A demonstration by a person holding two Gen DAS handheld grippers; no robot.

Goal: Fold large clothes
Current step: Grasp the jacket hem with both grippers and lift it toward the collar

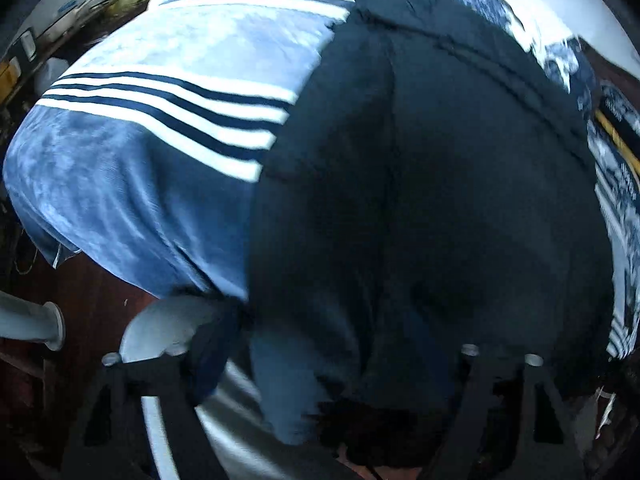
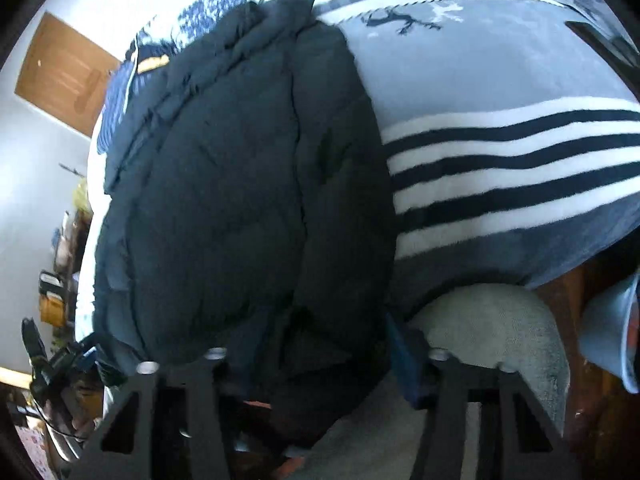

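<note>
Left wrist view first: down the far left there's a strip of dark reddish floor (image 1: 92, 300) past the bed's edge, with a pale round post (image 1: 36, 326) poking in, so there's a bit of free room on that side. The blue blanket with white and navy stripes (image 1: 160, 120) drapes over that edge. The big dark quilted jacket (image 1: 420, 180) lies on the blanket and fills most of the middle and right of the frame, its near hem hanging down toward the camera. The left gripper (image 1: 304, 380) sits right at that hem with dark cloth bunched between its fingers, but it's blurry and shadowed there, so I can't tell if the pads are actually pinching it.

Right wrist view: a white wall and a wooden door (image 2: 64, 76) on the left, plus cluttered shelves too small to make out. The jacket (image 2: 240, 200) fills the centre, blanket stripes (image 2: 500, 168) to its right. The right gripper (image 2: 328, 364) is at the jacket's near edge, dark fabric between the fingers, grip hidden again. A pale grey cushion-like thing (image 2: 492, 332) sits under the right finger, cut off at the bottom.
</note>
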